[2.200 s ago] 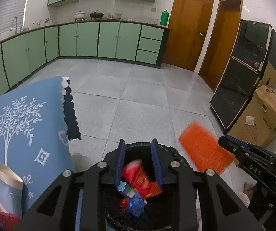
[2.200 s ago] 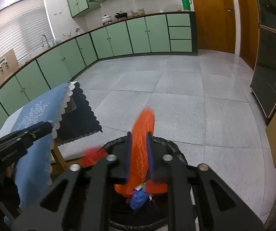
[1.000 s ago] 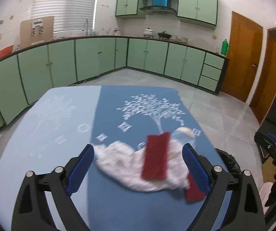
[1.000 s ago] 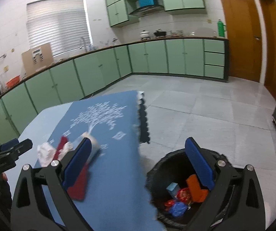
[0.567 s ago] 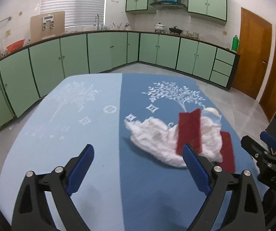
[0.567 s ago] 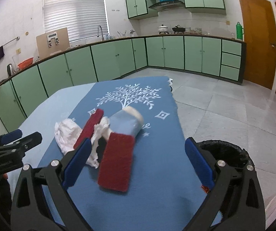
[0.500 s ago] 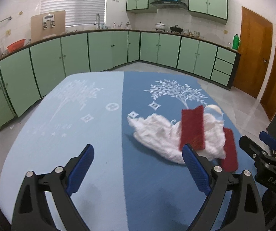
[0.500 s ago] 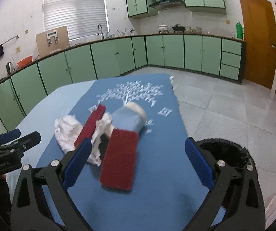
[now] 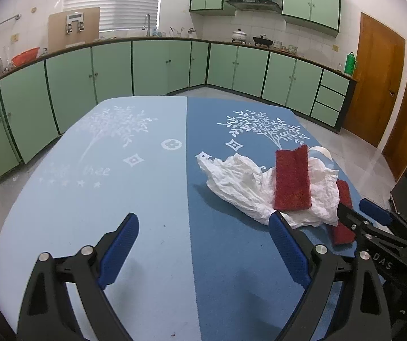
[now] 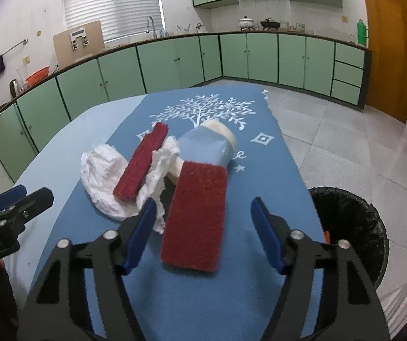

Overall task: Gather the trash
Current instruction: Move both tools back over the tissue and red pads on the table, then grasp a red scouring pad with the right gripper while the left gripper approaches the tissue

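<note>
Right wrist: right claw (image 10: 205, 231) wide open, empty, above red pad (image 10: 196, 217)

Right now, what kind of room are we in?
A home kitchen, most likely. Green cabinets run along the walls under a counter, a sink tap stands by the window, and pots sit beneath a range hood.

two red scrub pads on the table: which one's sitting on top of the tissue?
The narrower-looking red pad, propped on the crumpled white tissue. The other red pad lies on the cloth, leaning against the blue cup.
</note>
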Demonstrator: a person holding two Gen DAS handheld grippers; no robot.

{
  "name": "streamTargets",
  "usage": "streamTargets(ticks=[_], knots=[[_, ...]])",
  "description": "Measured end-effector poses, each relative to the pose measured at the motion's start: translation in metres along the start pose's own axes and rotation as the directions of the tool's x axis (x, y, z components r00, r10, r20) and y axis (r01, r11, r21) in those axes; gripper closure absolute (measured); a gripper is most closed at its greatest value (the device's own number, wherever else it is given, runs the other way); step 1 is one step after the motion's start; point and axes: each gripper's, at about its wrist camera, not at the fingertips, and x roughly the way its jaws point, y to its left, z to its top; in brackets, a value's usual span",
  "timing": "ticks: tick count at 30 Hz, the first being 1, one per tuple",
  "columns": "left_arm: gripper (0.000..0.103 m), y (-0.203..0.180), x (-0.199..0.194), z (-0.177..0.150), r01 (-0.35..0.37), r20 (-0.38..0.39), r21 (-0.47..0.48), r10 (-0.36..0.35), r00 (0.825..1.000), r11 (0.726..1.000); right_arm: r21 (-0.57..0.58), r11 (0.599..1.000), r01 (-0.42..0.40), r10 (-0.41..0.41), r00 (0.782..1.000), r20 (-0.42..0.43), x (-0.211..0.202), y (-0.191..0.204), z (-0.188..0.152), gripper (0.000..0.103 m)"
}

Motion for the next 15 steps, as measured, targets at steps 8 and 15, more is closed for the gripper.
streamTargets(ticks=[8,15], knots=[[0.012,-0.003,-0.001,0.001,0.011,-0.001,-0.005,-0.011,1.000,1.000,-0.014,0.999,-0.040,0.040,0.999,-0.023,-0.002,0.001,-0.003,0.061],[0.012,-0.014,0.000,0.002,0.022,-0.002,0.009,-0.022,1.000,1.000,-0.023,0.999,-0.039,0.040,0.999,0.010,-0.020,-0.006,0.001,0.061]])
